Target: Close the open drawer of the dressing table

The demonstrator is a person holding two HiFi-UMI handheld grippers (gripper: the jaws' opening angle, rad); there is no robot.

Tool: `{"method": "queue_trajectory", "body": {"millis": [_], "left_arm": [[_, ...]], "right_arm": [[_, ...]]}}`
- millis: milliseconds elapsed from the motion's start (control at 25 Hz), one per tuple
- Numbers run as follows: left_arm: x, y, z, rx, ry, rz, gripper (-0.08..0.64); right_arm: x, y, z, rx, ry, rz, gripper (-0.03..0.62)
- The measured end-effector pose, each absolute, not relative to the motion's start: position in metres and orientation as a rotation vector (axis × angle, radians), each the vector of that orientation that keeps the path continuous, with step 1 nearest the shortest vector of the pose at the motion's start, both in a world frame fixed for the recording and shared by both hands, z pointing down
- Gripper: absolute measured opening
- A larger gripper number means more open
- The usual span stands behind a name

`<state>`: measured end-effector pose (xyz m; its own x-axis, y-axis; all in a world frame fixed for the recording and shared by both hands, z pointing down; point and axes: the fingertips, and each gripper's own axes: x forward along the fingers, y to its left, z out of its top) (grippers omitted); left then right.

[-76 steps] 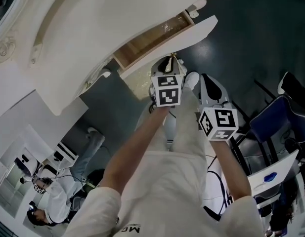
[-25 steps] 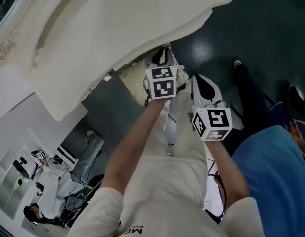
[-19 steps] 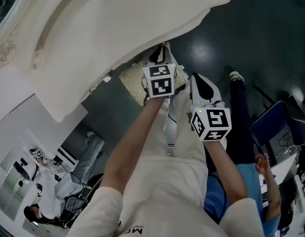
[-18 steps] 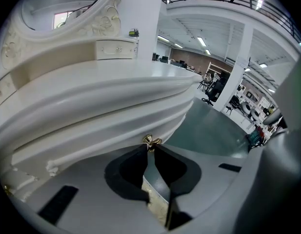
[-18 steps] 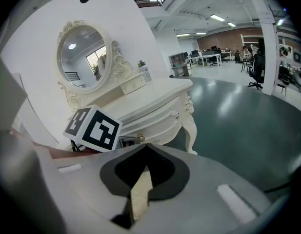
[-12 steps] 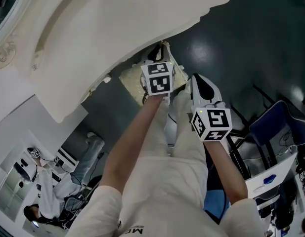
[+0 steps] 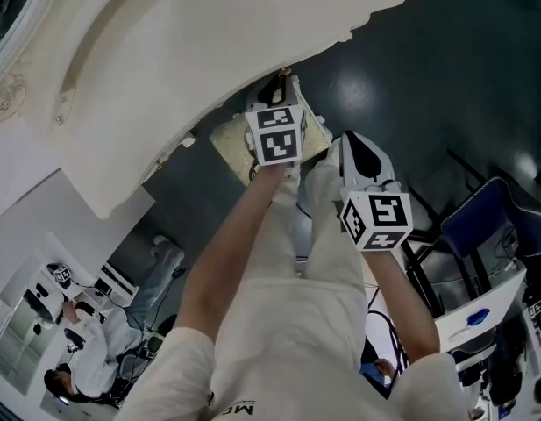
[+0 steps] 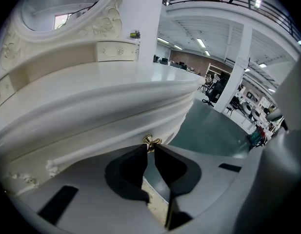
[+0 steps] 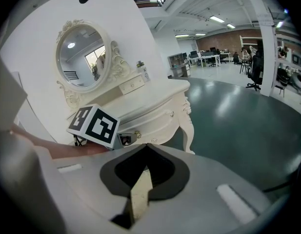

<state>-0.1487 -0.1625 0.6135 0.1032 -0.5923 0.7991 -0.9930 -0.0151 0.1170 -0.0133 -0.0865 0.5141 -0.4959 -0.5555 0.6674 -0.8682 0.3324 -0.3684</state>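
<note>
fingers (image 8: 132,165) of left gripper (image 8: 149,148) tight on small brass handle (image 8: 150,141) of flush cream drawer (image 8: 104,125); right fingers (image 9: 165,169) together

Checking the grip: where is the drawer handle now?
In the left gripper view, the handle sits at centre on the front of the table, between the fingers of the left gripper.

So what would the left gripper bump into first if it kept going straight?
The gold handle, seemingly pinched by the left gripper at its jaws' tips; right behind it, the drawer front.
</note>
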Motion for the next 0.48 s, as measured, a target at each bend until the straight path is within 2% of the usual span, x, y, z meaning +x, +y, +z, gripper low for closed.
{"method": "queue_trajectory", "body": {"millis": [480], "left_arm": [[-0.1423,-0.1575,0.6070,1.756,-1.567,0.799,0.049]], "right_arm": [[-0.0098,-0.0790,0.5086,1.266,-2.188,0.990,0.002]]}}
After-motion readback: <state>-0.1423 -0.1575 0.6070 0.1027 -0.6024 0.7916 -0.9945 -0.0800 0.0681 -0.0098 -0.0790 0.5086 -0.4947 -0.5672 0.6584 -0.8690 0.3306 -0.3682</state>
